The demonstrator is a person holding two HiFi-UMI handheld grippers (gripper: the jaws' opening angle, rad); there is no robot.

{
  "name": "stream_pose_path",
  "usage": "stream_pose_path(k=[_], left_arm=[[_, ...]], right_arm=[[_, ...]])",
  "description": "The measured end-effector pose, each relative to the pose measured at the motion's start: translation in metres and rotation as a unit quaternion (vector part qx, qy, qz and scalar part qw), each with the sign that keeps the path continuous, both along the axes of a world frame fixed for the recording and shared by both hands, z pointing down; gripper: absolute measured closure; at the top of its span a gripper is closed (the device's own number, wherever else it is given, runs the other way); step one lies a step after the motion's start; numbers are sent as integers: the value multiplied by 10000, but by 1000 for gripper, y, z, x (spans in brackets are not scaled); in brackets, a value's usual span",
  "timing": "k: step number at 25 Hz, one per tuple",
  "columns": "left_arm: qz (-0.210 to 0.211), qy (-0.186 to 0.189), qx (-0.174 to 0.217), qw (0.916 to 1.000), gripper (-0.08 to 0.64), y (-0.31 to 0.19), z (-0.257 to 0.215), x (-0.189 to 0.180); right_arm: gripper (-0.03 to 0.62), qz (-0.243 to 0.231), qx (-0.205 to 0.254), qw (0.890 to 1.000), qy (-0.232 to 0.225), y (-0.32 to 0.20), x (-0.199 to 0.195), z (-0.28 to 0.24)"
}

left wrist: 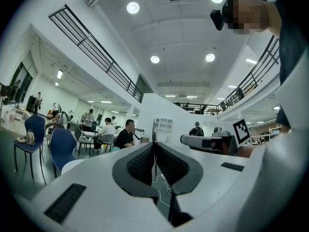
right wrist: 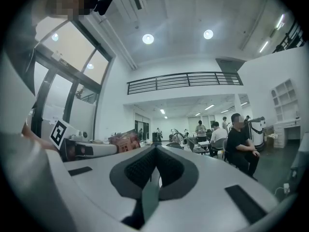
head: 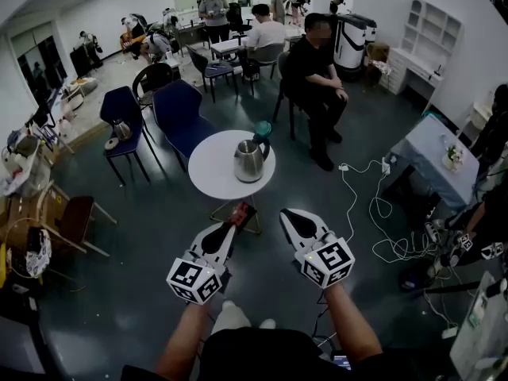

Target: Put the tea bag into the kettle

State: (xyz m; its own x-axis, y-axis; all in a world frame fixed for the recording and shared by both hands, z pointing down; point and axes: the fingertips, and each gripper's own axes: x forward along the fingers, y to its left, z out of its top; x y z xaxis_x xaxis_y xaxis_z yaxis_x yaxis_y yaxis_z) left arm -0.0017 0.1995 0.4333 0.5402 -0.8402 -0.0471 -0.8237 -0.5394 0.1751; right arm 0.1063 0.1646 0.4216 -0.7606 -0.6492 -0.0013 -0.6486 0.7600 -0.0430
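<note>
Ahead of both grippers, the steel kettle is sitting on the round white table, well apart. The left gripper is clamping a red tea bag packet, while the right gripper is closed on nothing. Carrying over and dropping in are not yet done.

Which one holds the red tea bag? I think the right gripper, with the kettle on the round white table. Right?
No, the left gripper holds the red tea bag, as the head view shows. The kettle is on the round white table.
</note>
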Motion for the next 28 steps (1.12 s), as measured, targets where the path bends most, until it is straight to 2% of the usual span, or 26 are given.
stream_pose_path(k=[14,28], left_arm=[[43,-138,-25,9999,532,-3,6,1],[62,-190,-48,9998,532,-84,7,-32]], right_arm=[[574,64,25,10000,-25,-5,0,5],[574,101,-3,9999,-30,-82,-31,6]])
